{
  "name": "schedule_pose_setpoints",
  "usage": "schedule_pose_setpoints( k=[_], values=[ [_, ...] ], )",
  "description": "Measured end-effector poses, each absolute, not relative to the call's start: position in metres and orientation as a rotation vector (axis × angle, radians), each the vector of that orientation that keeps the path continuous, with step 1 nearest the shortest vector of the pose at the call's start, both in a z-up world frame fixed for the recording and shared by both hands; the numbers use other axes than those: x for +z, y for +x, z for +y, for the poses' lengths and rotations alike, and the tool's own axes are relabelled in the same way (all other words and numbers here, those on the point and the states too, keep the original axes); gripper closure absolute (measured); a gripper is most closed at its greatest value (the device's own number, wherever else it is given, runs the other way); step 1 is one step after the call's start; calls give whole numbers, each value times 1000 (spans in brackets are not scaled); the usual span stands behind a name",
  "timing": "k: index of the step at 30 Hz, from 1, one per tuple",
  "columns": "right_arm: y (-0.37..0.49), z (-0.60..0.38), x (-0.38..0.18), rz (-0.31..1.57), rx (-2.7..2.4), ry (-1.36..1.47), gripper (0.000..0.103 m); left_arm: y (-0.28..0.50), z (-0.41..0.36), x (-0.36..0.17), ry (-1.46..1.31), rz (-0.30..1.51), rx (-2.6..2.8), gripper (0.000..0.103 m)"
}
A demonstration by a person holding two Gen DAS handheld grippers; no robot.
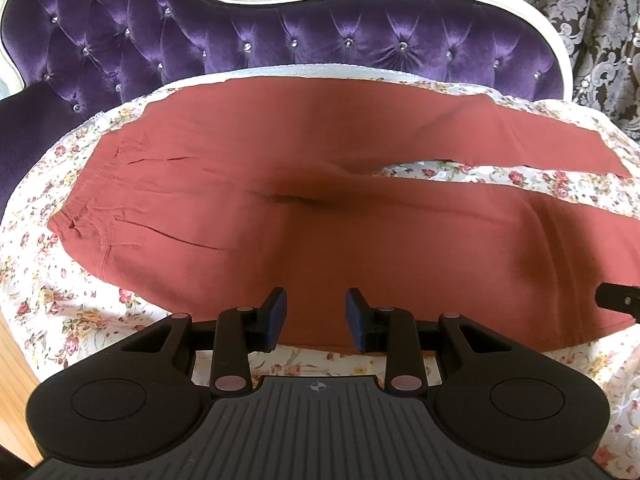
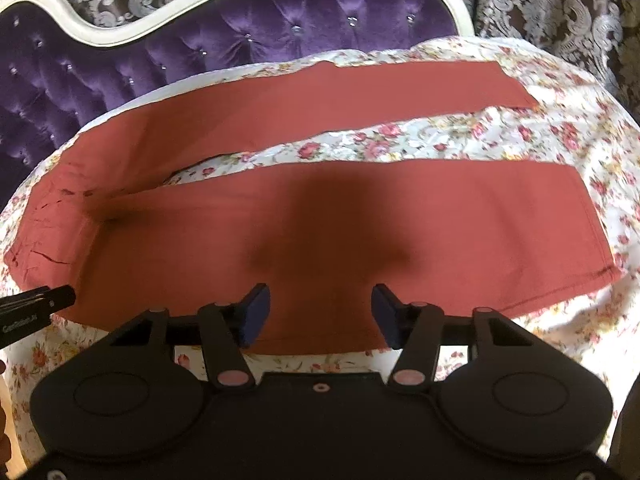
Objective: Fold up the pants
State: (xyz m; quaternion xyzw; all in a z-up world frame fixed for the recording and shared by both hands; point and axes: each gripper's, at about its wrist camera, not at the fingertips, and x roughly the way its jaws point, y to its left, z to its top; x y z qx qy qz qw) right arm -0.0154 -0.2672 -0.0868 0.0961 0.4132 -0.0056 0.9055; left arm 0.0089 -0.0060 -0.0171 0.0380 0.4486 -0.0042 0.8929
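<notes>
Lying flat on the floral cloth (image 1: 52, 312), the pants (image 1: 320, 220) near edge sits between both spread, empty claws, left gripper (image 1: 316, 318) and right gripper (image 2: 320, 316), tilted downward.

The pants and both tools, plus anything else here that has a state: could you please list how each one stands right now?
Pants: unfolded, spread flat on the floral sheet, legs apart.
Left tool: open, over the pants' near edge, gripping nothing.
Right tool: open wider, over the near leg's edge, gripping nothing.
Floral sheet: spread under the pants.
</notes>
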Motion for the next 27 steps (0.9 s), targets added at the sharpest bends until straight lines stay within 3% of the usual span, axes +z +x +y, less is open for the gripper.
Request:
schedule_pose_setpoints(
  k=[15,18,27],
  values=[
    [37,-283,-73,873,165,146,43,42,-5,-16,110,932,-33,72],
    [64,-287,-65,873,181,96,49,54,-6,-18,133,931,-38,72],
    [169,-297,-48,786,262,36,51,98,-9,-44,121,1002,-60,72]
  ],
)
